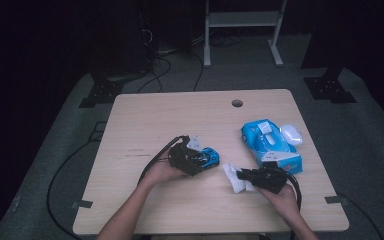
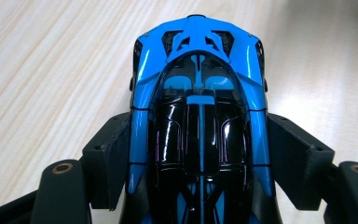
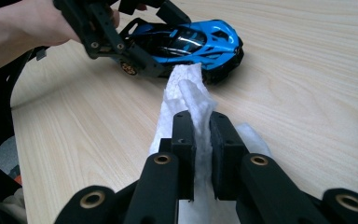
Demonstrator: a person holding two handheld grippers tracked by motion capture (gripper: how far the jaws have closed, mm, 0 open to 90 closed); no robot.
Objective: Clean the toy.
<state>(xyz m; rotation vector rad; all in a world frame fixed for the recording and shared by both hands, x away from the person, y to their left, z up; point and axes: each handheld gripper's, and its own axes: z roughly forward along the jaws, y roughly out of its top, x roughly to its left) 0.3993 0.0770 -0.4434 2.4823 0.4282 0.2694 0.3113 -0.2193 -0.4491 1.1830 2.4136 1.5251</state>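
Note:
A blue and black toy car (image 1: 209,158) stands on the wooden table (image 1: 145,120) near its middle. My left gripper (image 1: 187,159) is shut on the toy car (image 2: 200,121), one jaw against each flank of its rear half, nose pointing away. The toy car (image 3: 191,44) sits on its wheels. My right gripper (image 1: 247,175) is shut on a white wet wipe (image 1: 234,179), which stands up crumpled between the jaws as the wipe (image 3: 189,100), its tip close to the car's side. Whether the wipe touches the car I cannot tell.
A blue pack of wet wipes (image 1: 270,145) lies right of the car, with a white lid or cap (image 1: 291,134) beside it at its far right. A round cable hole (image 1: 237,103) sits near the table's far edge. Cables trail off the table's left side.

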